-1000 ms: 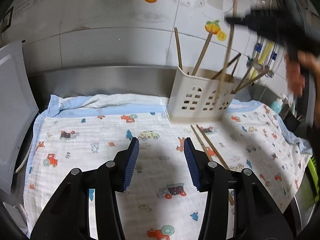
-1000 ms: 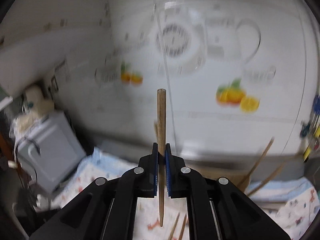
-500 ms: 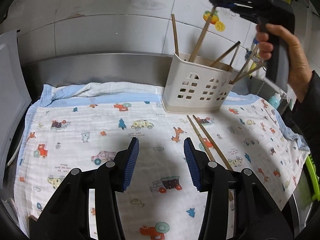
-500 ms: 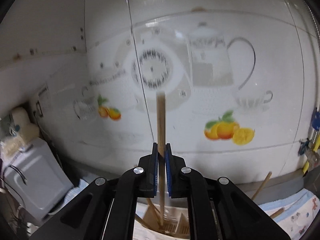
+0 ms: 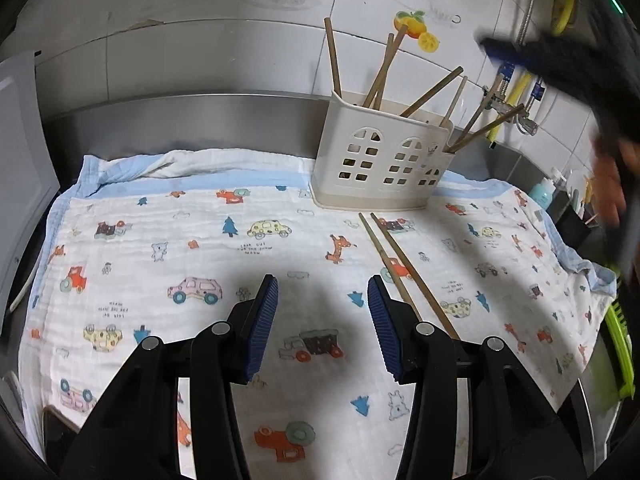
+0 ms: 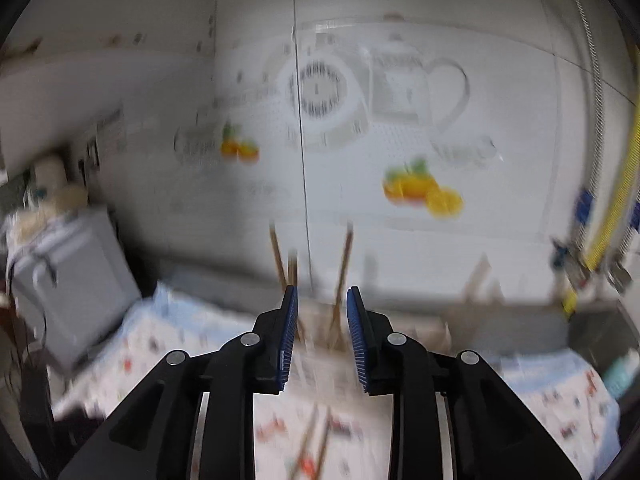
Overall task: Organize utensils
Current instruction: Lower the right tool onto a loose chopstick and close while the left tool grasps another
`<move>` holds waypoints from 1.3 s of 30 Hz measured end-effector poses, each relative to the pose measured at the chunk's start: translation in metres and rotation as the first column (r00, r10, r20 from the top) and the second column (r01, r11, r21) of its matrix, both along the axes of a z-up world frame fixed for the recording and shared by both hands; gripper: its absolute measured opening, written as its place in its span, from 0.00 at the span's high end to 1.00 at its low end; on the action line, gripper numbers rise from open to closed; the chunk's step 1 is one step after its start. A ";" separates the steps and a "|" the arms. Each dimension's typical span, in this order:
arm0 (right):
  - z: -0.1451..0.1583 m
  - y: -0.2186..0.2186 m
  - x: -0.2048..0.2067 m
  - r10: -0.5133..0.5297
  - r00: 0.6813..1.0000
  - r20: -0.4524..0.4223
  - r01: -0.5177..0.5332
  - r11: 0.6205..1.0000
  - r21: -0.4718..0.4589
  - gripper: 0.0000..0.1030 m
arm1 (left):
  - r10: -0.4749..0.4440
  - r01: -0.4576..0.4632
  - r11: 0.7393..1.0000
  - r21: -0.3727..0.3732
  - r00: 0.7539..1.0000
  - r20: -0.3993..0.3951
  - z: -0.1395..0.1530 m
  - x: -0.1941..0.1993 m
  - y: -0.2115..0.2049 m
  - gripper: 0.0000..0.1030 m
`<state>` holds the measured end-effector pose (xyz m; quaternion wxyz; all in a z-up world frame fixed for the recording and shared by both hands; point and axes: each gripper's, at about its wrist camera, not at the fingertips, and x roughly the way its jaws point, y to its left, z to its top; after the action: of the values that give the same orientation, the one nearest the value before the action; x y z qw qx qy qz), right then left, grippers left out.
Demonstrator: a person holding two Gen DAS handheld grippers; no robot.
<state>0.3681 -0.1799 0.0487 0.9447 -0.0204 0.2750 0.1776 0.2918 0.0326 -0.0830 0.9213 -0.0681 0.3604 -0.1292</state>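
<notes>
A cream plastic utensil holder (image 5: pixel 380 164) with cut-out windows stands at the back of a printed cloth (image 5: pixel 200 248); several wooden chopsticks (image 5: pixel 384 68) stick out of it. Two more chopsticks (image 5: pixel 404 268) lie on the cloth in front of it, just right of my left gripper (image 5: pixel 322 300), which is open and empty low over the cloth. My right gripper (image 6: pixel 322 320) is open and empty above the holder (image 6: pixel 320 320), blurred; it shows in the left wrist view (image 5: pixel 560 64) at upper right. The loose chopsticks also show below it (image 6: pixel 316 440).
A steel backsplash and tiled wall (image 5: pixel 200 52) run behind the cloth. A grey board (image 5: pixel 20 168) leans at the left. A teal bottle (image 5: pixel 542 192) and a green rack (image 5: pixel 620 344) sit at the right edge. Yellow hose and valves (image 6: pixel 612 208) hang on the wall.
My right gripper has opened and let go of the chopstick, which now stands in the holder, and it has pulled back to the right. My left gripper has stayed open.
</notes>
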 end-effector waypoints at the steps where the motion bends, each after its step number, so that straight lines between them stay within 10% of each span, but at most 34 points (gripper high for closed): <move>1: -0.009 -0.003 -0.009 -0.004 1.000 -0.024 0.004 1.000 -0.006 0.76 | 0.004 -0.004 1.000 -0.004 1.000 -0.003 0.000 -0.003 0.000 0.54; 15: -0.179 -0.018 -0.094 -0.021 0.921 -0.390 0.013 1.000 -0.023 0.78 | 0.056 -0.057 0.998 -0.025 0.997 -0.044 -0.015 -0.036 0.011 0.54; 39: -0.194 -0.012 -0.095 -0.089 0.924 -0.372 0.051 0.993 -0.109 0.94 | -0.026 0.024 0.999 -0.026 0.993 -0.119 -0.041 -0.041 -0.038 0.54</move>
<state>0.2729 -0.1918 -0.1454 0.8780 -0.0223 0.4600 0.1307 0.2511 -0.0051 -0.1239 0.8956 -0.0826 0.4138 -0.1409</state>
